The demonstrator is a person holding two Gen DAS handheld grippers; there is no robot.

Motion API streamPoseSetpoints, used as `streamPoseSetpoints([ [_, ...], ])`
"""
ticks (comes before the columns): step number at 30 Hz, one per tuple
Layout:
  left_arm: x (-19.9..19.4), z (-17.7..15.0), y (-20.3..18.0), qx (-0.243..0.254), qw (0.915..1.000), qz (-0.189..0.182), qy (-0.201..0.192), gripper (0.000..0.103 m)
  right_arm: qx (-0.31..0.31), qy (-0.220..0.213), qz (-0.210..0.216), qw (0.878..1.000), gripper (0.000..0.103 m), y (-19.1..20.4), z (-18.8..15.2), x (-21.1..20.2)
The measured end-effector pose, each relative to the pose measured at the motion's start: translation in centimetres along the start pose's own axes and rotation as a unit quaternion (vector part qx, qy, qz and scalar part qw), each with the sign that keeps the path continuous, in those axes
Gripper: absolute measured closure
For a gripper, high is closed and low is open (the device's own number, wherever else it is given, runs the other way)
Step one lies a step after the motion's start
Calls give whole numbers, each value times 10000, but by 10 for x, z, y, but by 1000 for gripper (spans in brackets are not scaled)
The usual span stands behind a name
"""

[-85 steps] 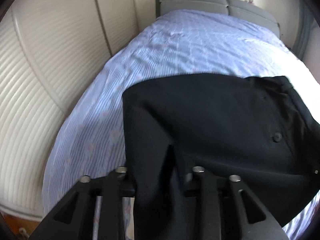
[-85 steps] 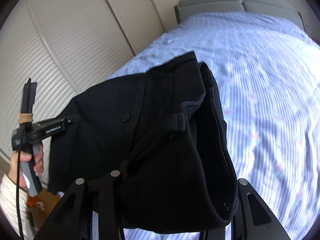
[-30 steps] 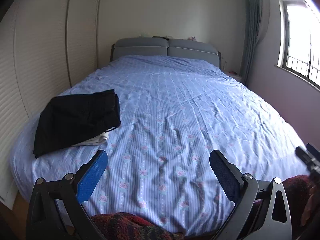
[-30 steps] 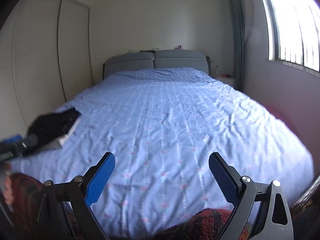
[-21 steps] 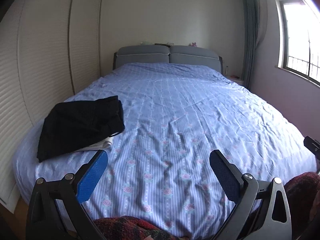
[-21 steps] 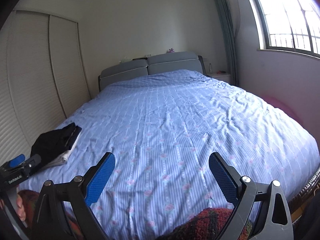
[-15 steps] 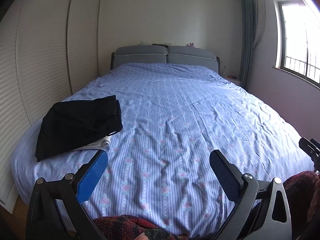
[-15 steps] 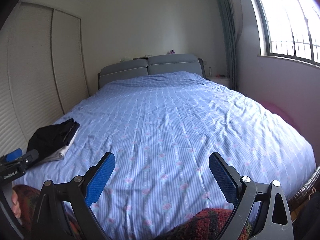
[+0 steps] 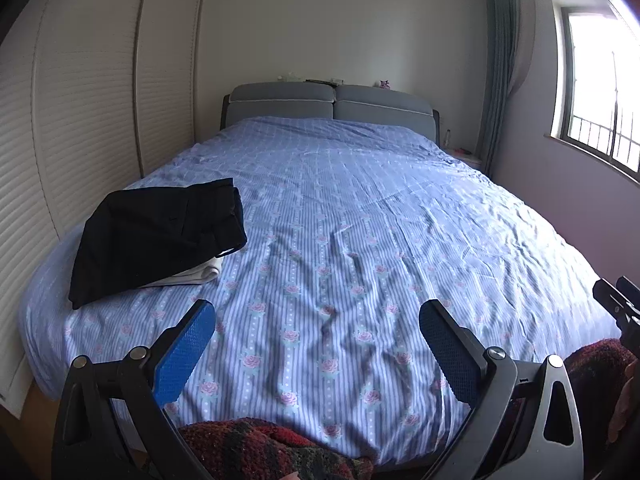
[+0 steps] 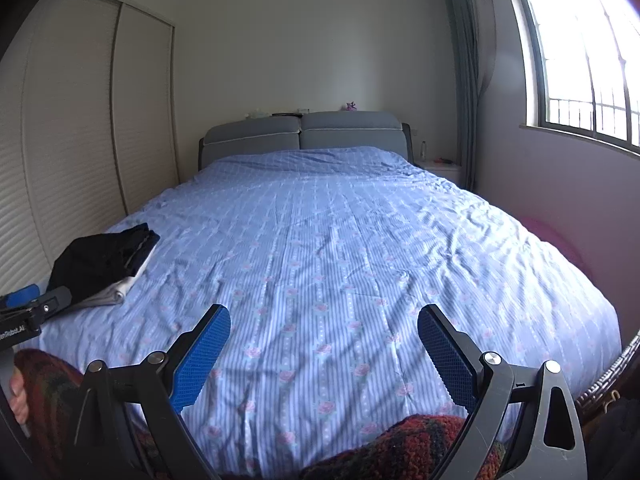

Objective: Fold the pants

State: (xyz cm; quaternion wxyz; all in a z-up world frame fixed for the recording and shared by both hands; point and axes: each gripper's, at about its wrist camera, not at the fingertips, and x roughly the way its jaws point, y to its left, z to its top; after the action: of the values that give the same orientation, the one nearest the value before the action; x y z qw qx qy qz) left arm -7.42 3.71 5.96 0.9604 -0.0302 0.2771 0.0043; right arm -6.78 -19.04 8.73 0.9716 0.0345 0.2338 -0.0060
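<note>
Two tongs agape, black pants [image 9: 160,236] folded (left view nearer)

One bed [image 9: 360,240], one folded black pants [image 9: 160,236], one white garment [image 9: 196,274], two headboard cushions [image 9: 282,106].

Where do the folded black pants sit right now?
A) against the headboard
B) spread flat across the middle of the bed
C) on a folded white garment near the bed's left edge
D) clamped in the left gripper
C: the folded black pants lie on a folded white garment near the bed's left edge; both grippers are open and empty.
</note>
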Motion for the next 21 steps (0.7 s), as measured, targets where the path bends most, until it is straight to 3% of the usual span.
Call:
streamPoseSetpoints([
  [21,2,-5,7,87,9996,225,-161,0,149,65,49,9999,7,-7,-4,11],
])
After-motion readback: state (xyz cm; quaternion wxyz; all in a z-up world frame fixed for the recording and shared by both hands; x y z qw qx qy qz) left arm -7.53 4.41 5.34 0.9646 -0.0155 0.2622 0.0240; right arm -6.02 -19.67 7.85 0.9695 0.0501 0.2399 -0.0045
